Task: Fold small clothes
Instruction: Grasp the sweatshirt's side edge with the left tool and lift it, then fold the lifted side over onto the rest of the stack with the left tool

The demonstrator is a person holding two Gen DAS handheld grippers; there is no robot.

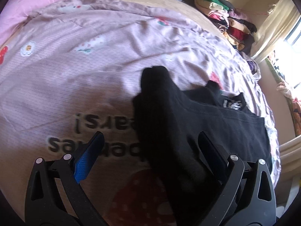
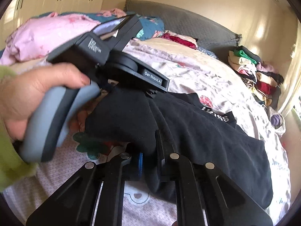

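Observation:
A black garment point(image 1: 216, 124) with white lettering lies on the pink printed bedsheet point(image 1: 75, 86); it also shows in the right wrist view point(image 2: 207, 131). My left gripper point(image 1: 150, 141) is open, its fingers spread wide, with a raised fold of the black cloth running up between them, touching neither pad. In the right wrist view the left gripper's body point(image 2: 105, 56) hangs over the garment, held by a hand. My right gripper point(image 2: 150, 146) is shut on a bunched fold of the black garment, lifting it slightly off the sheet.
A pile of folded clothes point(image 1: 225, 18) sits at the bed's far right, also visible in the right wrist view point(image 2: 254, 75). Pink bedding point(image 2: 47, 35) is heaped at the head. A grey headboard point(image 2: 178, 22) and a curtain point(image 1: 272, 24) border the bed.

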